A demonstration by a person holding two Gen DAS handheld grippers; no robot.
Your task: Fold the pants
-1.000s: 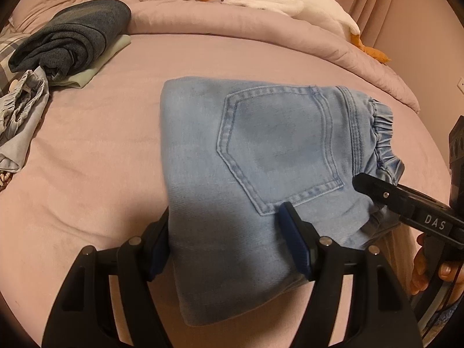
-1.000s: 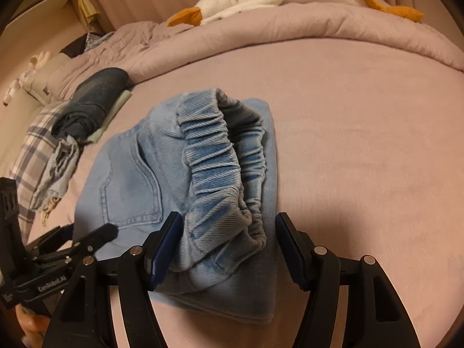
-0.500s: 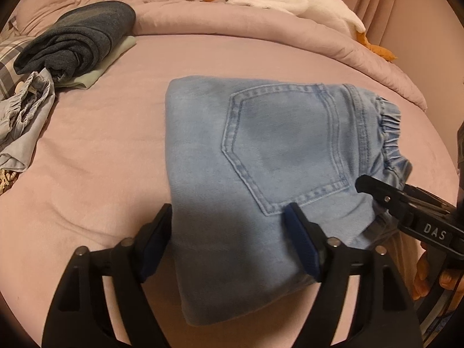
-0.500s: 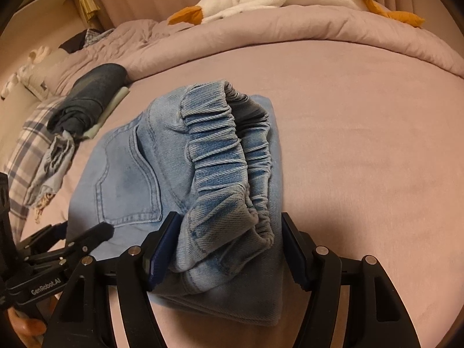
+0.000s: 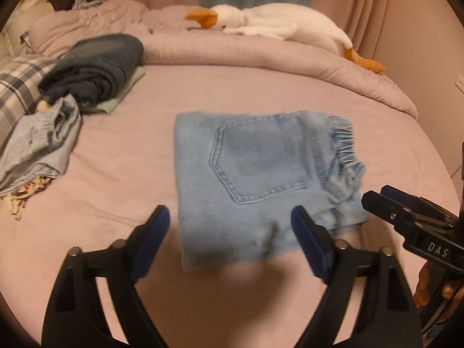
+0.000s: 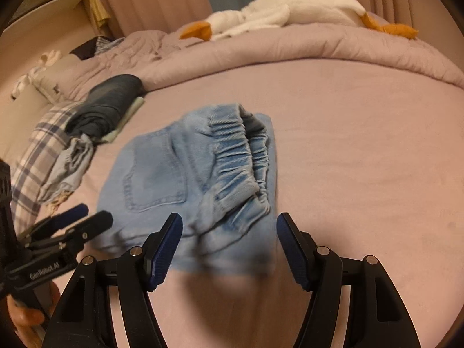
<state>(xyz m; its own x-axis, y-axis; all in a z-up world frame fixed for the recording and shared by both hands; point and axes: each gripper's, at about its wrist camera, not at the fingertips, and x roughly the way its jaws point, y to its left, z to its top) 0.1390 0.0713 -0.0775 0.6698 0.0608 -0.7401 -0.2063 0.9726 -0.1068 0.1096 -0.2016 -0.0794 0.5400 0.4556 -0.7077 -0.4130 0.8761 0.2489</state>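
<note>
The light blue denim pants lie folded into a small rectangle on the pink bed, back pocket up, elastic waistband to the right. They also show in the right wrist view, waistband bulging up toward me. My left gripper is open and empty, just in front of the pants' near edge. My right gripper is open and empty, just short of the waistband end. Each gripper shows in the other's view: the right one, the left one.
A folded dark blue garment on a pale green one lies at the back left, with crumpled light blue clothes and plaid fabric beside it. A rolled pink duvet with a white goose plush lines the far side.
Both grippers have pulled back and up from the folded pants; the jaws that straddled the near edge and the waistband now stand clear of the cloth. The pants stay flat.
</note>
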